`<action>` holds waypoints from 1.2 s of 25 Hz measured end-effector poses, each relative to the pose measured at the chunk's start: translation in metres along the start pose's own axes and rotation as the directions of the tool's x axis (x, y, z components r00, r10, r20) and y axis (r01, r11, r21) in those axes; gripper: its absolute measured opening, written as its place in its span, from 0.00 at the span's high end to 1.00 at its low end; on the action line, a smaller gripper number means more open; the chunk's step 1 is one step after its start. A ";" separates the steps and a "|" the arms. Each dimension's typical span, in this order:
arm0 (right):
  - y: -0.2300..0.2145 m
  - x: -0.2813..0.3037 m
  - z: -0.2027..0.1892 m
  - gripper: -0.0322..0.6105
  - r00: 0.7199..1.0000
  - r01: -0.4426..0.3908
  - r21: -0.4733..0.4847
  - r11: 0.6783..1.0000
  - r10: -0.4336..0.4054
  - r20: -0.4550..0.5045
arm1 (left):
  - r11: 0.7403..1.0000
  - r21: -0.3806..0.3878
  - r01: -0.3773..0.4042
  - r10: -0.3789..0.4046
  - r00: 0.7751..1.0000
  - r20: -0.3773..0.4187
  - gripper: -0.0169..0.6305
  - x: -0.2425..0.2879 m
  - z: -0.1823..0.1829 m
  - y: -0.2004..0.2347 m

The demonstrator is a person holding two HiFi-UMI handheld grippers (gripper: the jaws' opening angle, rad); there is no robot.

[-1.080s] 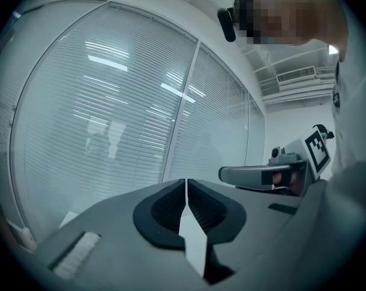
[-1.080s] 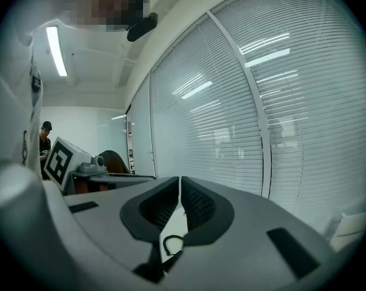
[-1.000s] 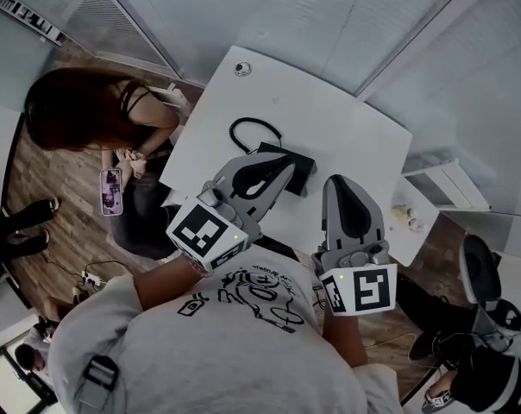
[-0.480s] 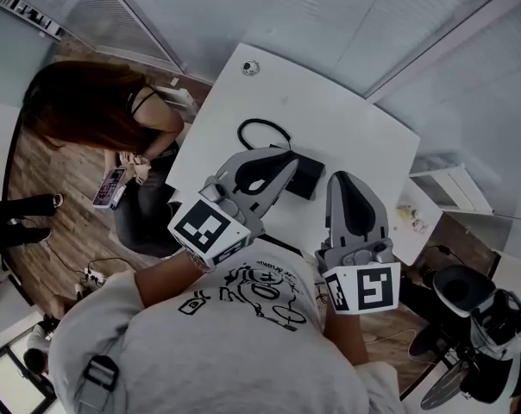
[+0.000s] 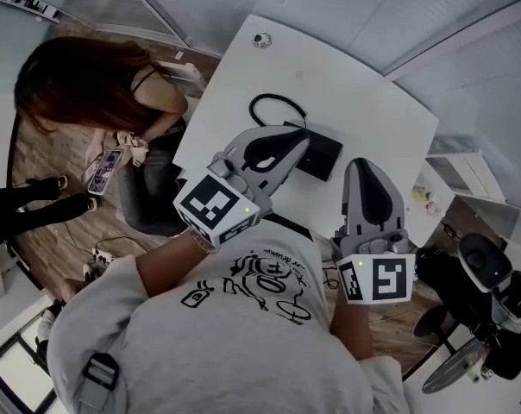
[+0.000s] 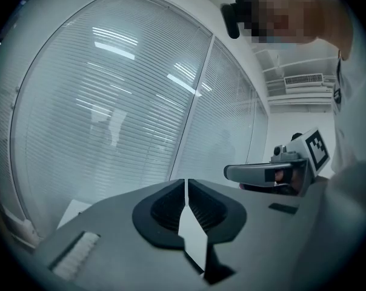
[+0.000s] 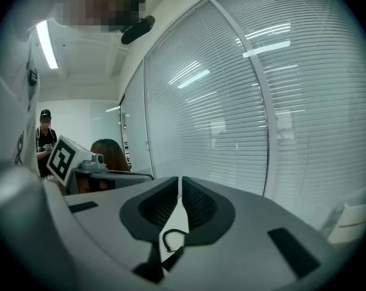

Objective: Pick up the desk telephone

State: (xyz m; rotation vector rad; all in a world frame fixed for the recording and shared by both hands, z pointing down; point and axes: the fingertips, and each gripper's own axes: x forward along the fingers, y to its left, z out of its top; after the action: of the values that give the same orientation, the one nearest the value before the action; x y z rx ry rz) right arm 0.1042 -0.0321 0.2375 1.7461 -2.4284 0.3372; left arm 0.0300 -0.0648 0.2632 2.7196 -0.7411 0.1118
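Currently the left hand-held gripper [image 5: 300, 141] and right hand-held gripper [image 5: 364, 166] are hovering closed and empty near the desk telephone [image 5: 323, 155], which is sitting on the desk [image 5: 364, 84]. Arriving shut, they are risking shoving it or snagging its cord [image 5: 262, 105].

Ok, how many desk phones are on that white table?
1. The black desk telephone sits near the middle of the table, partly behind the left tool. That tool covers some tabletop, so more could be hidden.
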 end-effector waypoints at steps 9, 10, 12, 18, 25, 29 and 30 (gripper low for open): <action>-0.008 0.010 -0.053 0.90 0.996 0.004 0.058 0.998 0.002 -0.090 | 0.998 -0.065 0.014 -0.020 0.995 -0.094 0.90 0.007 -0.055 0.020; -0.011 0.013 -0.059 0.87 0.995 0.003 0.063 0.998 0.003 -0.102 | 0.997 -0.074 0.011 -0.019 0.994 -0.109 0.87 0.010 -0.063 0.024; -0.015 0.016 -0.074 0.85 0.991 0.006 0.083 0.997 0.005 -0.130 | 0.995 -0.099 -0.003 -0.012 0.989 -0.144 0.84 0.012 -0.081 0.032; -0.028 0.027 -0.126 0.79 0.977 0.029 0.132 0.991 0.000 -0.215 | 0.985 -0.172 -0.030 -0.015 0.966 -0.258 0.79 0.019 -0.146 0.057; -0.044 0.035 -0.191 0.73 0.953 0.060 0.187 0.981 0.000 -0.305 | 0.965 -0.257 -0.058 -0.041 0.931 -0.363 0.73 0.026 -0.219 0.075; -0.050 0.042 -0.224 0.71 0.937 0.074 0.210 0.975 0.004 -0.348 | 0.950 -0.303 -0.071 -0.066 0.906 -0.419 0.68 0.031 -0.258 0.086; -0.051 0.043 -0.232 0.70 0.933 0.081 0.218 0.973 0.004 -0.361 | 0.946 -0.314 -0.076 -0.072 0.899 -0.432 0.66 0.031 -0.268 0.089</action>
State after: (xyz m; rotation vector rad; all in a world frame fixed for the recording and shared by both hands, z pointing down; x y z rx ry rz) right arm 0.1334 -0.0275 0.4775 1.6357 -2.1576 0.8822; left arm 0.0143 -0.0654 0.5466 2.2579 -0.5669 0.5367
